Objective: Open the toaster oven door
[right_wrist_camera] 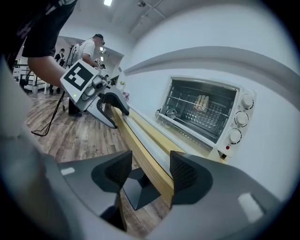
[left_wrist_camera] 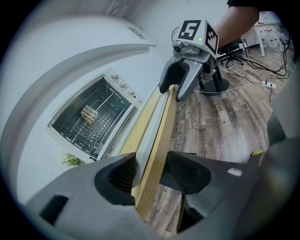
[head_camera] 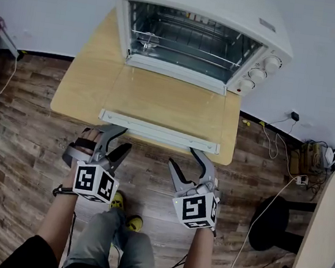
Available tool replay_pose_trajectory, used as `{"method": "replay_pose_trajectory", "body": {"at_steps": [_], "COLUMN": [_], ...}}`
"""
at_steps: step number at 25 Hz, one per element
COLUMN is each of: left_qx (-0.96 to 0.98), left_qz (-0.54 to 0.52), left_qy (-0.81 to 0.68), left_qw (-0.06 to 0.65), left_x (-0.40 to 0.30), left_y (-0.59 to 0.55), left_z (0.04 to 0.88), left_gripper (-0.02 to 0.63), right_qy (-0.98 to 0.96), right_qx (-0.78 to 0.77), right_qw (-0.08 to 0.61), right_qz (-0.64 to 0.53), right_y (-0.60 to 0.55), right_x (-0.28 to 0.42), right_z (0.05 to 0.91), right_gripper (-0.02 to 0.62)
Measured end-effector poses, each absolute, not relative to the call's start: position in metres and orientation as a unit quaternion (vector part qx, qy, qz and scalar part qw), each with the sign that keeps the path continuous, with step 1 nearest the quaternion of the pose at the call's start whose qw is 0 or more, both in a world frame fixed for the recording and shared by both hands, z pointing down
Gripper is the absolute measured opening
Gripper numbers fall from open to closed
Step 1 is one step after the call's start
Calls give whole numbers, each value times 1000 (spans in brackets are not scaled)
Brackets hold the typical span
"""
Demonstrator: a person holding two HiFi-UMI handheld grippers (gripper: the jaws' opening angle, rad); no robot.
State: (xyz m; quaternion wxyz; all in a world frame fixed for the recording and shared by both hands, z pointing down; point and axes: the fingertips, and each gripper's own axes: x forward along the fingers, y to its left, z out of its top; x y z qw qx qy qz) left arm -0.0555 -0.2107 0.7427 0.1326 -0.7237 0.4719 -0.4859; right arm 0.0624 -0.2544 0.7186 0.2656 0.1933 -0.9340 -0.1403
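Oven (head_camera: 200,36) sits at back of bench (head_camera: 82,81), cavity exposed, rack (head_camera: 180,45) visible inside. Door (head_camera: 172,100) is swung right down from oven's front and lies flat on bench, glass up; its white handle (head_camera: 158,132) runs along bench edge farthest from oven. Left gripper (head_camera: 118,139) at handle end away from oven's knobs (head_camera: 259,72), right gripper (head_camera: 184,158) at knob-side end, both out beyond that edge. Left gripper view: jaws spread, one above handle, one under bench edge, both lying between them; pads look close to both faces, but contact can't be settled. Right gripper view: jaws likewise apart, straddling handle and bench edge, clear gap on lower side, nothing pinched. Judgement: opening looks done, door at end of travel. What remains is letting go cleanly. Widen both sets of jaws together and draw them straight back from oven, level with bench, so neither pad hooks handle and lifts door. Keep lower jaws from scraping underside. Risk: uneven retreat twists door on its hinge.
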Motion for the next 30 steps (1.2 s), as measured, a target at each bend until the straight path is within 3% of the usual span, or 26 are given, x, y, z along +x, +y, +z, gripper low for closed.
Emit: {"method": "replay_pose_trajectory", "body": {"at_steps": [15, 30], "left_qx": [-754, -746], "left_qz": [-388, -300], "left_qy": [530, 595], "left_qw": [37, -17], "left_x": [-60, -68], "left_y": [-194, -168], "left_z": [710, 588], "left_gripper": [195, 92], "right_qy": [-945, -947], "right_qx": [217, 267], "right_qw": [234, 172], "right_qz": [-78, -37], "right_y": [-238, -228], "right_x": [65, 77], "right_z": [687, 561], "right_gripper": [244, 144]}}
